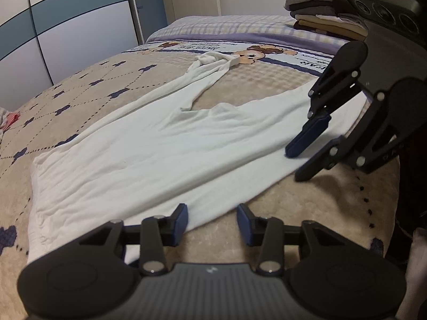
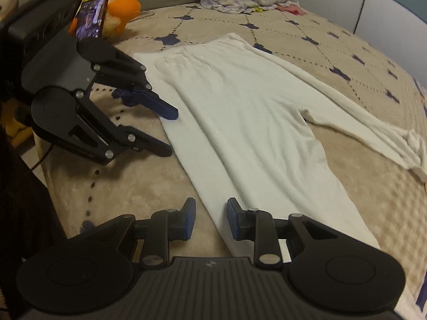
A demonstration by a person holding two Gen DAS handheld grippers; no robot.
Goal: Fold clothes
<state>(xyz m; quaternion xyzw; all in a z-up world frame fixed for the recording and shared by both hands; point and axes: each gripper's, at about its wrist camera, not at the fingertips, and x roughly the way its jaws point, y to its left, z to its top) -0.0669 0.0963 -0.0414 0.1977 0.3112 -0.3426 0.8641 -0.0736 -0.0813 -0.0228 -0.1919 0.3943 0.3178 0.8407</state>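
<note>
Left wrist view takes in the broad beige quilted bedspread point(image 1: 80, 101), a soft waffle-textured cover stitched with dotted diagonal lines and small dark blue bear shapes, with a cartoon bear band and a purple checked strip further up. Spread flat across it lies the long white knit pair of leggings point(image 1: 138, 154), thin, limp and lightly wrinkled; one leg runs wide and smooth toward the right gripper, the other narrows to a twisted, bunched cuff near the bear band (that end looks far from tidy). In the far corner sits a stack of folded clothes in dark, grey and tan layers point(image 1: 320, 5).

The left gripper point(image 1: 212, 220), black linkage with blue rubbery pads, hovers at the near edge of the waistband side; its jaws stand apart, with the cloth's edge running between them but not pinched. The right gripper point(image 2: 208, 218) is likewise parted and empty, straddling the near edge of the wide leg; no pad presses on fabric.

Risks, as I judge them: the knit is thin and lies flush on a plush cover, so a shallow bite could slip off, while a deep one could catch the bedspread too and drag it along. Lifting only one layer would let the lower one sag and spoil the fold. The twisted far cuff, left unstraightened, would likely fold in crooked. An orange plush toy point(image 2: 125, 10) and a propped phone point(image 2: 90, 17) lie well clear of the cloth.
</note>
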